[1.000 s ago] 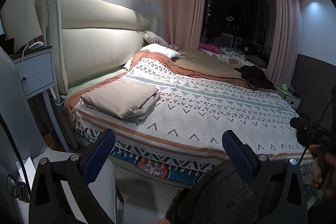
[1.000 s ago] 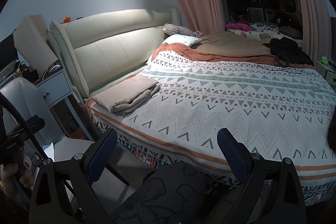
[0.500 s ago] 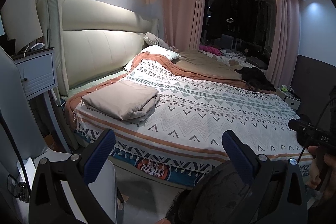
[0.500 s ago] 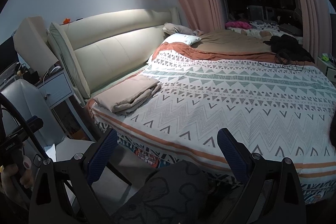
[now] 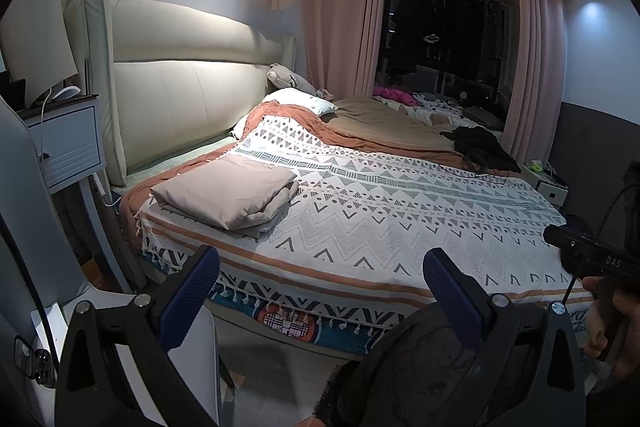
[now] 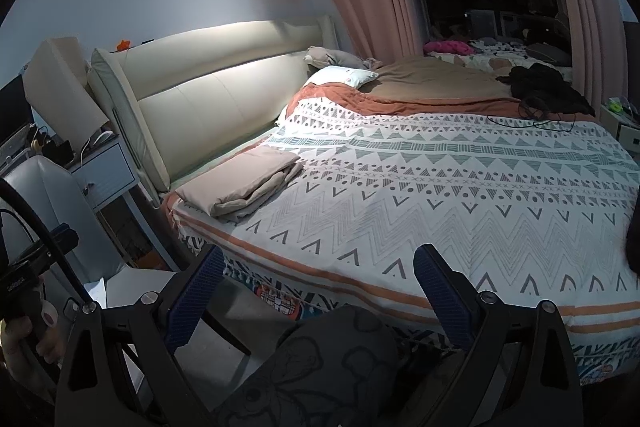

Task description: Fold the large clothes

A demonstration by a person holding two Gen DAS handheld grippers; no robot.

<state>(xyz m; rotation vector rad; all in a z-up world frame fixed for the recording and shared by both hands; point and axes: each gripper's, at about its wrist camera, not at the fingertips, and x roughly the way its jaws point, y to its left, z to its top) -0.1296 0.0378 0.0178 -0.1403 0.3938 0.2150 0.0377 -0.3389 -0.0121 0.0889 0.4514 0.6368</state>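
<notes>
The folded beige garment [image 5: 226,193] lies on the near-left corner of the bed [image 5: 400,227], close to the cream headboard [image 5: 180,95], its thick stacked edge facing the foot side. Against the frames a second ago it has not moved; only the views have shifted slightly, the left wrist camera showing a little more of the bed's near fringe.

The left tool [image 5: 320,275] hangs off the near edge of the bed with its blue-padded fingers [image 5: 192,291] wide apart and nothing between them. The right tool [image 6: 318,271] is likewise spread apart and empty, above a dark patterned cloth [image 6: 320,367] that sits low in the view.

To the right of the garment the patterned white blanket [image 6: 440,207] lies flat and bare across most of the bed, giving open room. Its orange-striped, tasselled edge runs along the near side. At the far side lie a brown sheet [image 6: 432,79], a white pillow [image 6: 344,75] and a black garment [image 6: 548,87] with a cable. A white nightstand [image 5: 68,147] stands left of the headboard.
</notes>
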